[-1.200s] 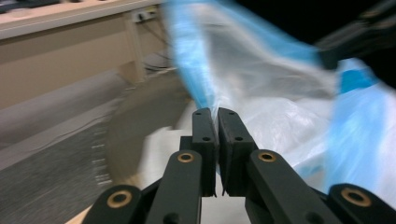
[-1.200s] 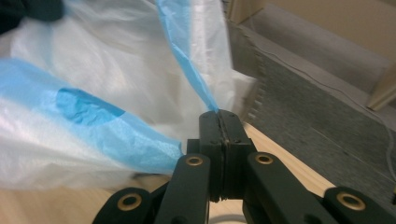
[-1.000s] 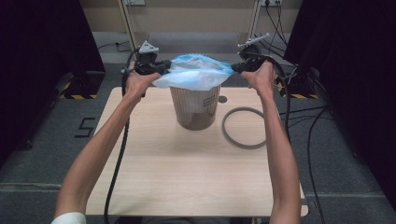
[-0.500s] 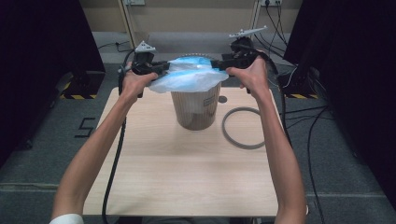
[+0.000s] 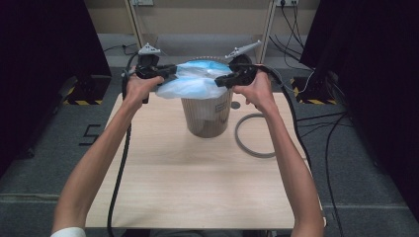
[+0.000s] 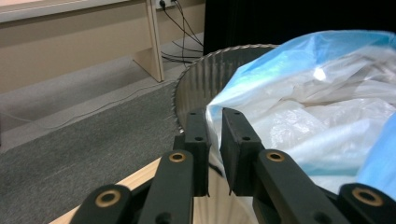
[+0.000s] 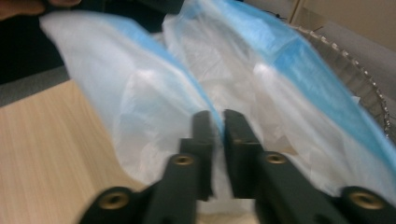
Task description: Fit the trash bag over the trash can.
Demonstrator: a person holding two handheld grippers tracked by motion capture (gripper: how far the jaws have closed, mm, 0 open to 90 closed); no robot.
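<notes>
Plastic, thin and crinkled, makes up the bag (image 5: pixel 193 81): blue along its edge, milky and see-through elsewhere, spread in loose folds over the mouth of the ribbed bin (image 5: pixel 207 116). It stretches between the two grippers, above the bin. The left gripper (image 5: pixel 165 73) has its jaws nearly closed on the bag's blue rim (image 6: pixel 215 122), which passes through the narrow gap between them; just beyond its jaws stands the bin's toothed upper edge (image 6: pixel 219 51). The right gripper (image 5: pixel 223 80) likewise pinches a fold of the bag (image 7: pixel 215 122) between almost-closed jaws, with the bin's serrated edge (image 7: pixel 348 60) off to its right. A grey ring (image 5: pixel 253 136) lies on the table (image 5: pixel 197 192) below the right hand, beside the bin. The bag covers the bin's opening, so its inside cannot be seen, and the right gripper view is blurred.
</notes>
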